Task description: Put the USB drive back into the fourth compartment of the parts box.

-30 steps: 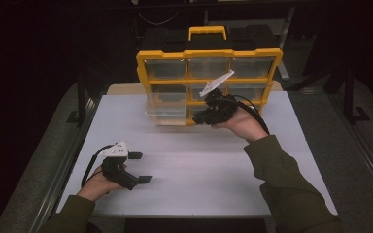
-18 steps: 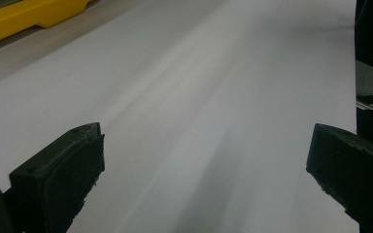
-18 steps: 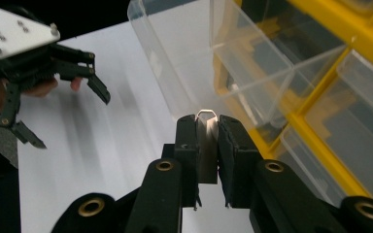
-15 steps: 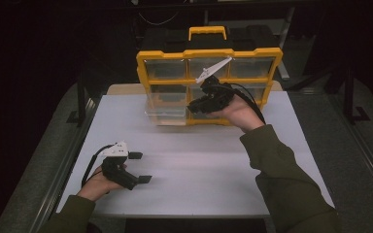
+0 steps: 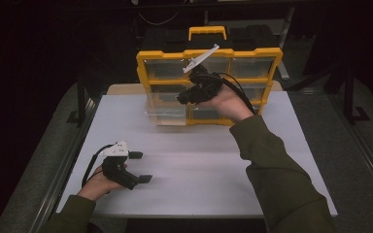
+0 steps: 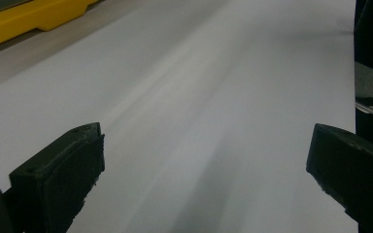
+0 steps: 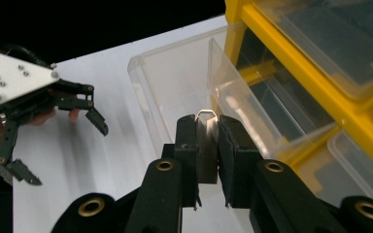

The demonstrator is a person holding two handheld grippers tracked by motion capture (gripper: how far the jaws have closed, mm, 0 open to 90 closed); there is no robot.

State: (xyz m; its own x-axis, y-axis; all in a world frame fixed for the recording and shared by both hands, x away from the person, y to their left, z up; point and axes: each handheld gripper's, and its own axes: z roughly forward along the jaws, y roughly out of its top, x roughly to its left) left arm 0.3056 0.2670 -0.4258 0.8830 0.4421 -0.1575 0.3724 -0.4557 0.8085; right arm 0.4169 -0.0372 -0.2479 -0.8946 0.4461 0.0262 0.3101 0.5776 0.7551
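The right claw [image 7: 207, 145] is pinching the small tab of a clear drawer [image 7: 184, 92], which is sticking half out of the yellow organizer [image 5: 209, 53] at the worktop's [image 5: 194, 165] far edge. The drawer is looking light, stiff and slippery; that tab is the sensible hold. The left claw [image 5: 138, 167] is resting spread and empty.

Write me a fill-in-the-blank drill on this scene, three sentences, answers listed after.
1. The right gripper is shut on a small ____ clip.
2. The frame of the drawer cabinet is ____ in colour.
3. The left gripper sits low over the white table with its jaws ____.

Missing words: metal; yellow; open
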